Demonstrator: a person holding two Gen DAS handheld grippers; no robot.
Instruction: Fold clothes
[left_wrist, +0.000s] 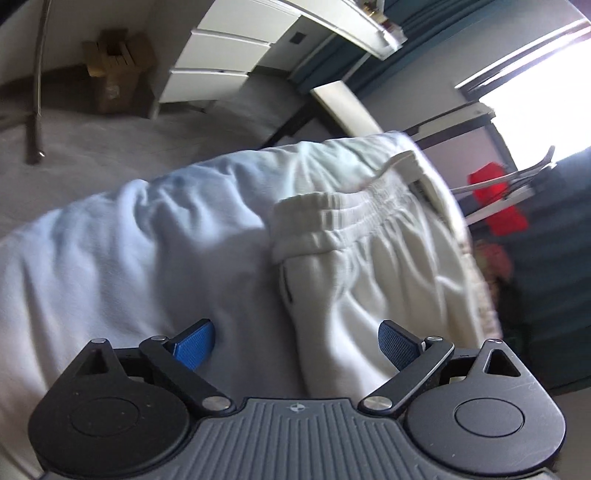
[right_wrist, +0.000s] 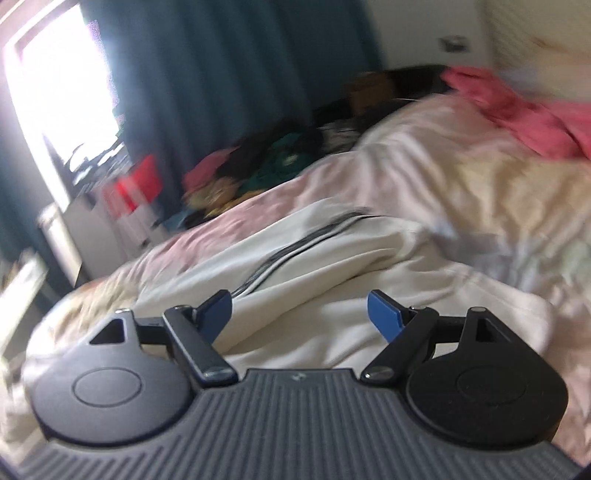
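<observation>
White sweatpants lie spread in the left wrist view, their elastic waistband bunched toward the right. My left gripper hovers open over the cloth below the waistband, blue pads wide apart, nothing held. The right wrist view shows the same white garment, with dark side stripes, lying on the bed. My right gripper stands open just above the fabric, empty. That view is motion-blurred.
A floral bedspread covers the bed, with a pink cloth at its far right. Mixed dark clothes pile beside it near blue curtains. White drawers, a cardboard box and a red item stand around.
</observation>
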